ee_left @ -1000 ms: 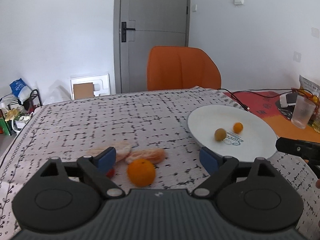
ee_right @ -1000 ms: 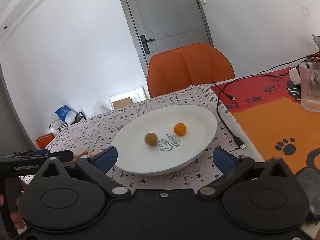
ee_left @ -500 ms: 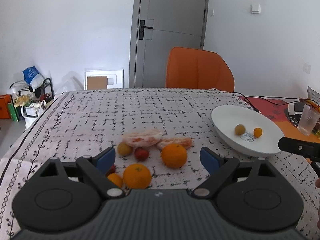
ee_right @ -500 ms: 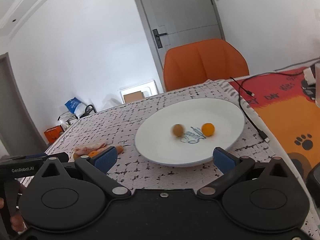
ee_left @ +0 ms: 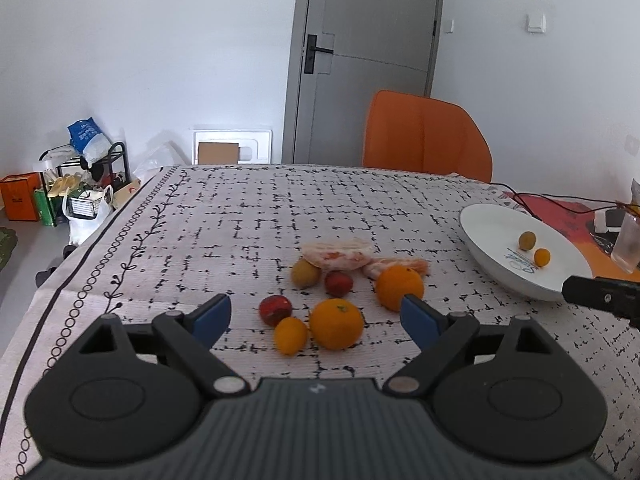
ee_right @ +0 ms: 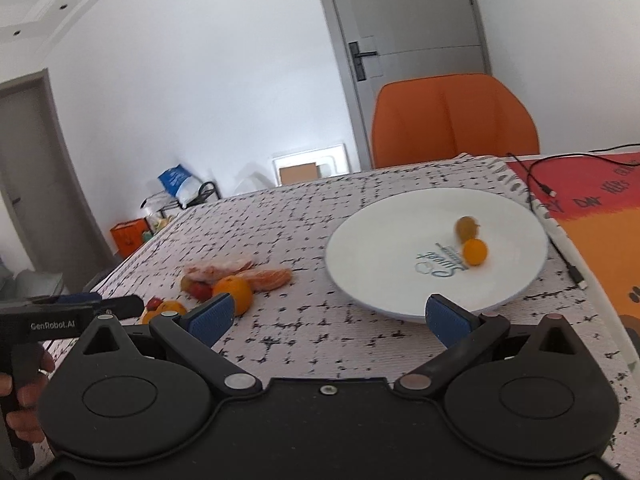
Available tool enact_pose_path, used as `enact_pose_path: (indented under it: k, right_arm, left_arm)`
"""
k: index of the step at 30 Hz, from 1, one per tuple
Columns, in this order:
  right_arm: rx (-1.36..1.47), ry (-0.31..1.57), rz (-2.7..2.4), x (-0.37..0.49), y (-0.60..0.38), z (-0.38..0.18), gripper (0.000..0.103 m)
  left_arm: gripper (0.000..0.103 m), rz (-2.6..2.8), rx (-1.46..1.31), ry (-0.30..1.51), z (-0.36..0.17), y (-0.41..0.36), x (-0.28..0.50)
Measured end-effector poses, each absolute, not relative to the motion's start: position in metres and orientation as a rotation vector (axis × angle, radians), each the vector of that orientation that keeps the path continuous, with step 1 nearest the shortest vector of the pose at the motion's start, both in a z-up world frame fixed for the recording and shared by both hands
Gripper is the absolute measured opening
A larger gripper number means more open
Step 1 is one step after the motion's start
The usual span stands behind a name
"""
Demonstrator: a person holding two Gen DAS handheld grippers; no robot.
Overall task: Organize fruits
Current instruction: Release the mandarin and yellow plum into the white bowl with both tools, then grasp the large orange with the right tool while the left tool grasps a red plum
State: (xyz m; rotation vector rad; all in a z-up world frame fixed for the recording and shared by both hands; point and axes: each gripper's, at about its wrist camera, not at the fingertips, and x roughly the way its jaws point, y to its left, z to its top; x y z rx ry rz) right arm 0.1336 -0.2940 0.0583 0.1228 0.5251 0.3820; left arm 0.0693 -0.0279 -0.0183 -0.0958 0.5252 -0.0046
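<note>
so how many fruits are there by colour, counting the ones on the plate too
orange whole fruits: 4, namely two large, one small on the cloth, one small on the plate
red fruits: 2
yellow-green fruits: 2, one on the cloth, one on the plate
peeled citrus pieces: 2
total: 10

White walls, grey door (ee_left: 362,60), orange chair (ee_left: 424,138) behind table.

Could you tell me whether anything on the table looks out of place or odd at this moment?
Mostly the split: only two small fruits sit on the white plate, while the rest lie loose on the tablecloth. Among them, the peeled citrus pieces lie bare on the cloth. Nothing looks spilled or broken.
</note>
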Motion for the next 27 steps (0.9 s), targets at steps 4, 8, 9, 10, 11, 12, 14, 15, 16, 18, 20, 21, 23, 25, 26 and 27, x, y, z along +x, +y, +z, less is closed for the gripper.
enact_pose_path:
  k: [4,8,9,10,11,12,14,15,16,18,20,21,23,25,26,27]
  right_arm:
    - [0.087,0.528,0.402,0.134,-0.283,0.058,0.103]
    - [0.092,0.531,0.447,0.135,-0.276,0.059,0.103]
    - [0.090,0.529,0.458,0.136,-0.273,0.059,0.103]
    - [0.086,0.527,0.464,0.136,-0.271,0.059,0.103]
    - [0.081,0.526,0.471,0.137,-0.269,0.059,0.103]
    - [0.075,0.524,0.479,0.137,-0.265,0.059,0.102]
    - [0.064,0.530,0.489,0.139,-0.259,0.060,0.095]
    - [0.057,0.535,0.496,0.141,-0.255,0.060,0.087]
    - [0.054,0.541,0.503,0.142,-0.253,0.059,0.081]
    - [0.053,0.558,0.513,0.147,-0.247,0.058,0.076]
    - [0.052,0.574,0.518,0.151,-0.243,0.056,0.071]
    - [0.049,0.584,0.520,0.153,-0.241,0.055,0.068]
    - [0.040,0.599,0.525,0.157,-0.237,0.053,0.065]
    - [0.032,0.608,0.531,0.160,-0.232,0.051,0.061]
    - [0.030,0.613,0.534,0.162,-0.229,0.050,0.060]
    - [0.027,0.619,0.538,0.164,-0.227,0.049,0.056]
  left_arm:
    - [0.088,0.003,-0.111,0.519,-0.019,-0.021,0.068]
    - [0.083,0.018,-0.126,0.512,-0.019,-0.013,0.068]
    - [0.079,0.022,-0.133,0.511,-0.019,-0.010,0.069]
    - [0.077,0.024,-0.140,0.513,-0.019,-0.008,0.070]
    - [0.072,0.026,-0.149,0.516,-0.020,-0.006,0.071]
    - [0.067,0.027,-0.156,0.520,-0.021,-0.003,0.072]
    - [0.062,0.035,-0.174,0.532,-0.023,0.002,0.076]
    - [0.059,0.039,-0.183,0.537,-0.024,0.004,0.078]
    - [0.058,0.040,-0.190,0.543,-0.026,0.006,0.080]
    - [0.050,0.039,-0.199,0.556,-0.029,0.009,0.083]
    - [0.046,0.038,-0.209,0.572,-0.031,0.012,0.087]
    - [0.044,0.036,-0.217,0.581,-0.032,0.014,0.090]
    - [0.043,0.033,-0.234,0.596,-0.034,0.016,0.093]
    - [0.041,0.026,-0.246,0.609,-0.035,0.018,0.096]
    - [0.040,0.021,-0.249,0.615,-0.036,0.018,0.098]
    - [0.039,0.017,-0.249,0.619,-0.036,0.018,0.100]
